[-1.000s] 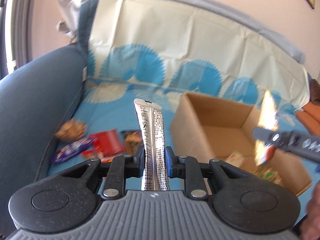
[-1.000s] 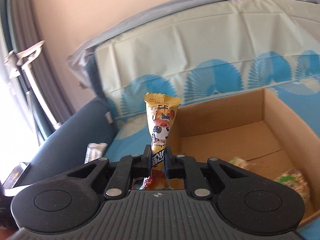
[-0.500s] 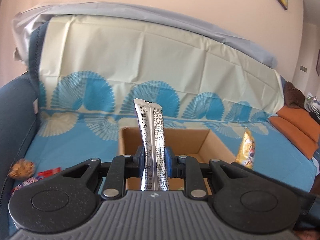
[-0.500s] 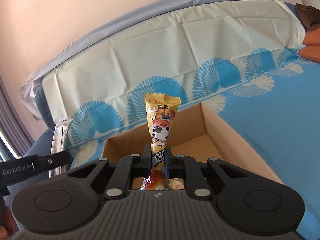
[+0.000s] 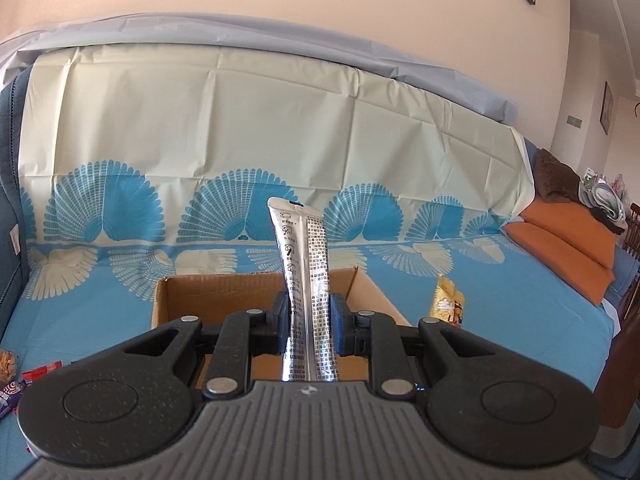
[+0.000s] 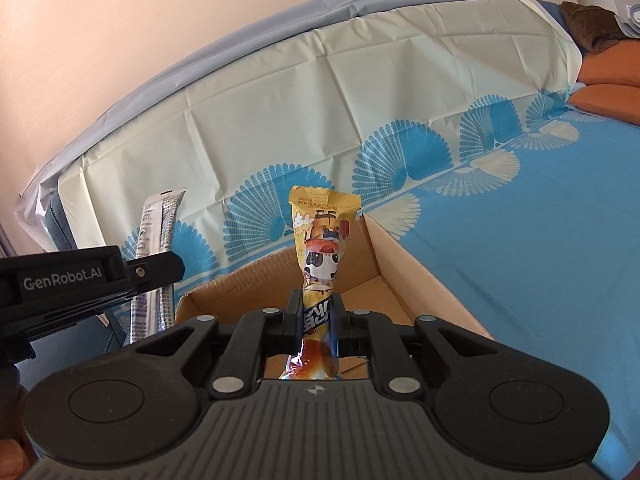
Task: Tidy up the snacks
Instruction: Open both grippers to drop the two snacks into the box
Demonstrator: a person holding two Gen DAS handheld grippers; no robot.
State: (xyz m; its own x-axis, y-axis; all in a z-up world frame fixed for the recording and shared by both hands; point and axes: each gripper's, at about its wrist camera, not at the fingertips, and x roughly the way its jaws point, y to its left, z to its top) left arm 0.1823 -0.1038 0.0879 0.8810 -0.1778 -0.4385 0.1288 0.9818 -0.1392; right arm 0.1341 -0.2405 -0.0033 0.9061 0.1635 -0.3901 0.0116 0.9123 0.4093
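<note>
left gripper [image 5: 308, 322]: jaws drawn in narrow, pads clamped on both long edges of a silver foil snack stick [image 5: 306, 280]. stick stands upright between the pads, printed side to the camera, top end well above the jaws, lower end running down behind the gripper body. gripper is pitched slightly downward, held above the near side of an open cardboard box [image 5: 224, 294], pointing at the sofa back.

right gripper [image 6: 316, 316]: jaws closer together than the left's, pinching the waist of a yellow snack packet [image 6: 322, 240] with a cartoon print. packet is squeezed thin at the pads, flares wider above, upright with a slight lean. its crumpled lower end shows below the jaws. this gripper also tips a little downward and hangs over the box [image 6: 404, 276], near its right wall; in this view the frame is rolled, so the sofa slants.

in the right wrist view the left gripper [image 6: 160, 268] comes in from the left edge, side on, with the silver stick [image 6: 158, 240] standing up from it, just beside the box's left corner.

in the left wrist view the yellow packet [image 5: 448, 300] peeks up just right of the box.

box sits on the blue patterned cover [image 5: 500, 300] of the sofa seat. loose snacks [image 5: 16, 380] lie at the far left of the seat, well apart from the box. orange cushions [image 5: 560, 248] at the right end.
</note>
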